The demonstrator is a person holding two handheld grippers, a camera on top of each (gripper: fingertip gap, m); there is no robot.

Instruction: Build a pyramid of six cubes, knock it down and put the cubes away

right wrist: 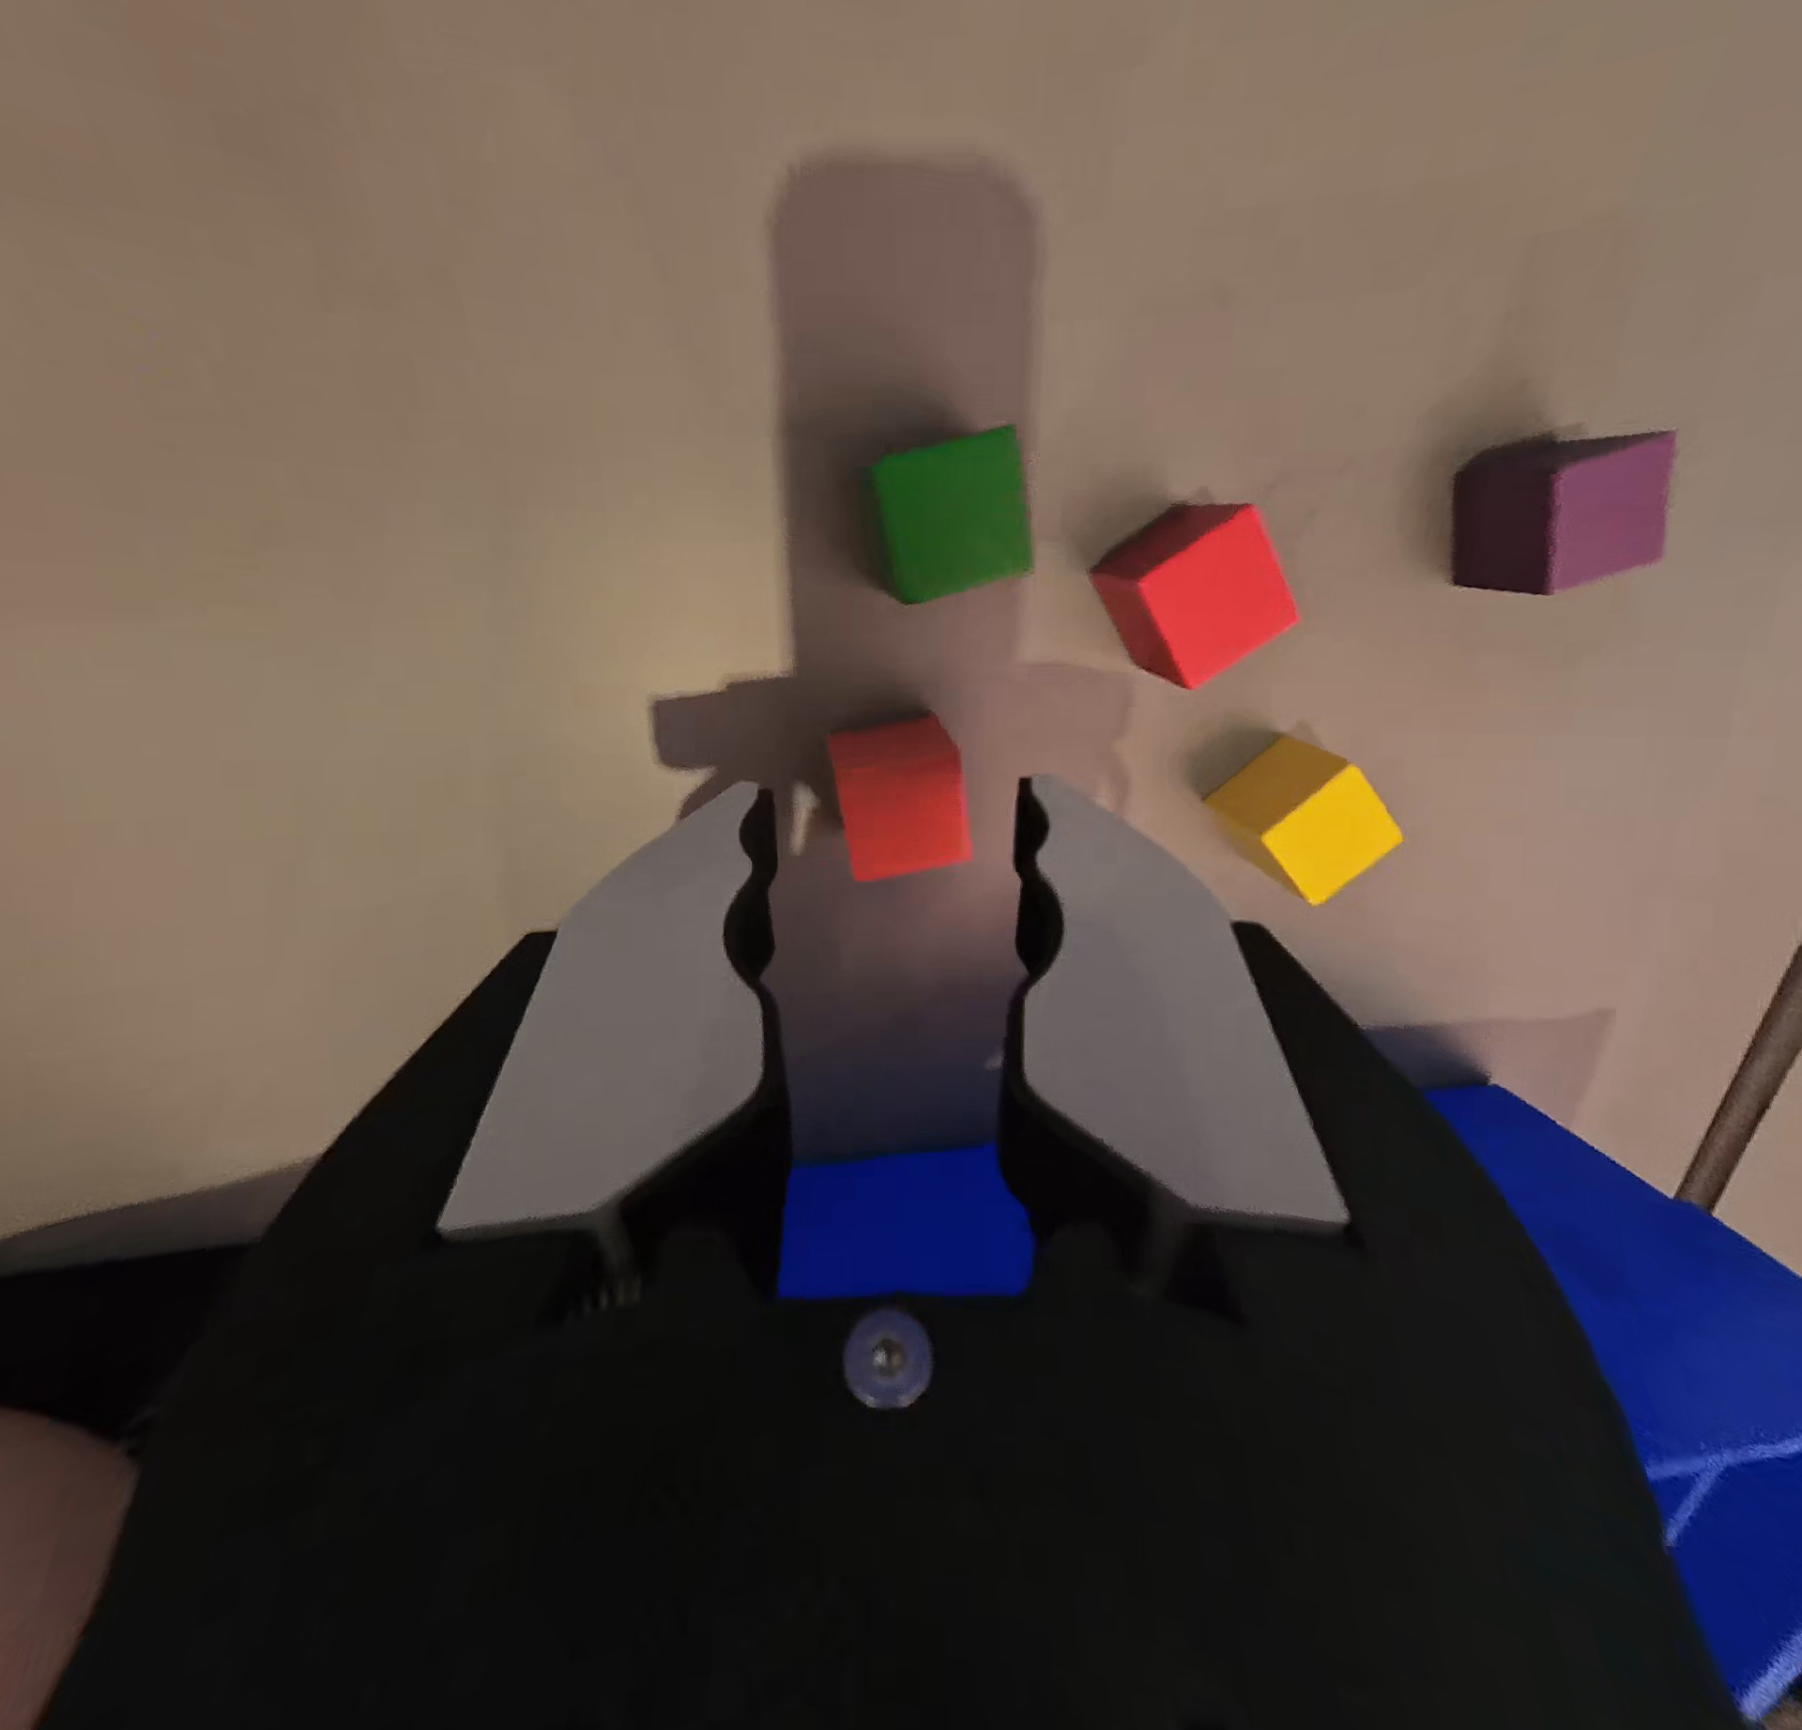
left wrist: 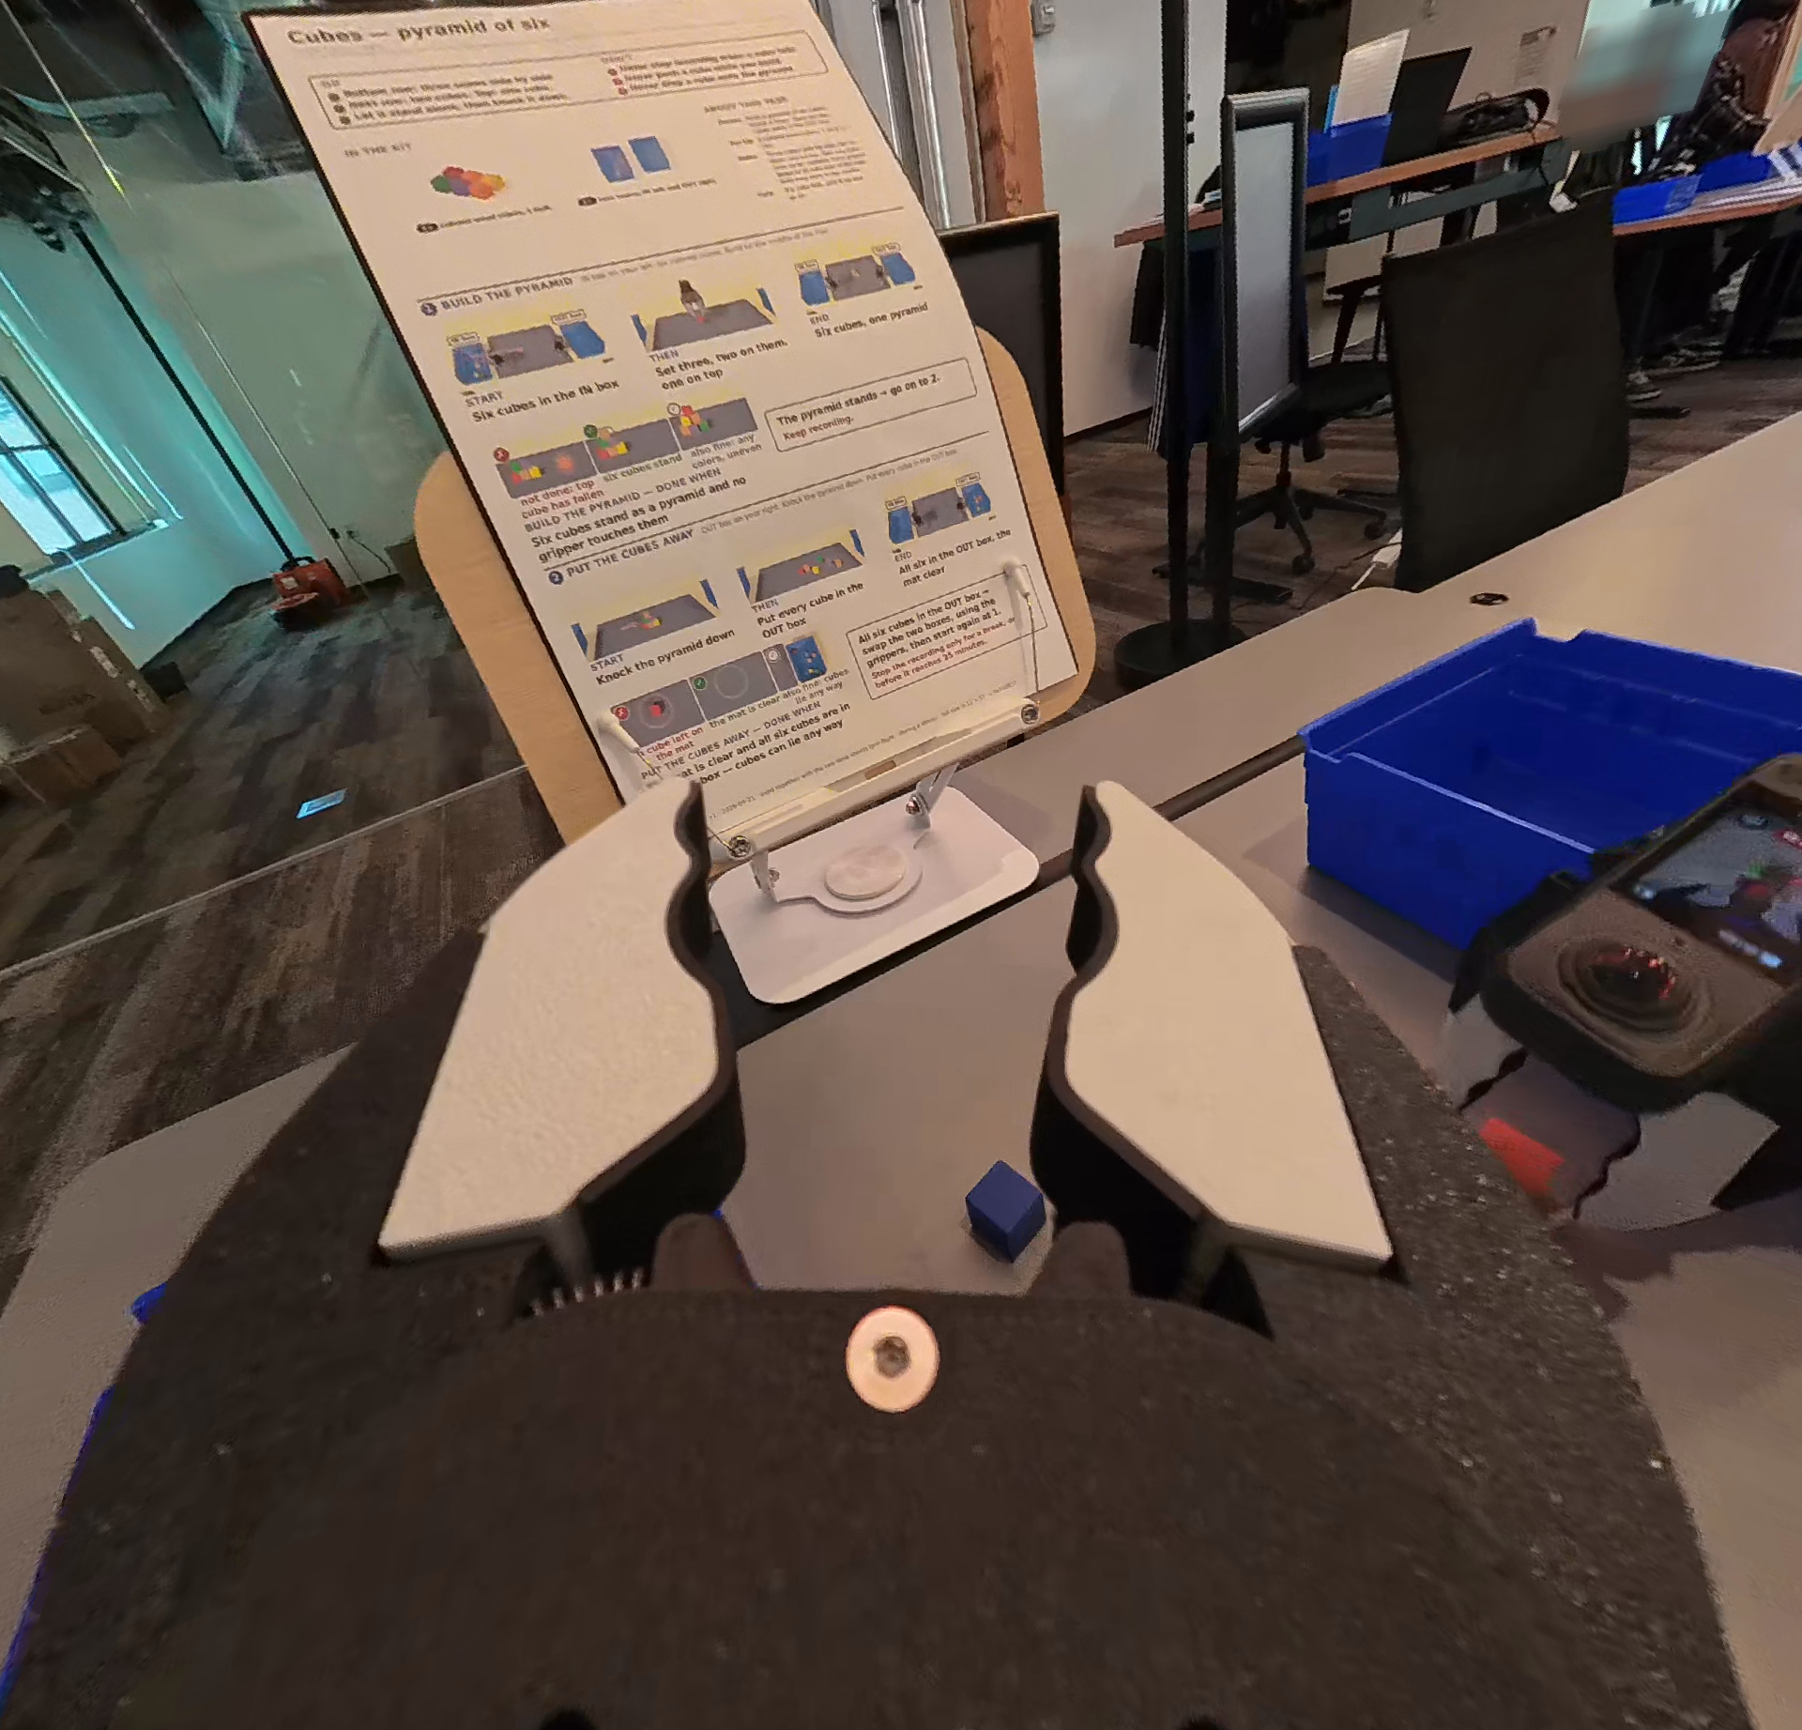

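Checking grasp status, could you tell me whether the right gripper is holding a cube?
No, the right gripper is open, with the orange-red cube lying loose ahead of its fingertips.

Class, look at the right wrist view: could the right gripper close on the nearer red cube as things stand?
Probably yes. The right gripper has its jaws open wider than the nearer red cube, which sits just ahead of the tips, nothing between. The green cube lies apart, beyond it.

Six small cubes: two red (right wrist: 1197,593) (right wrist: 902,796), one green (right wrist: 951,513), one yellow (right wrist: 1307,817), one purple (right wrist: 1563,513), one blue (left wrist: 1004,1207). One blue plastic box (left wrist: 1443,805). One printed instruction sheet (left wrist: 634,367).
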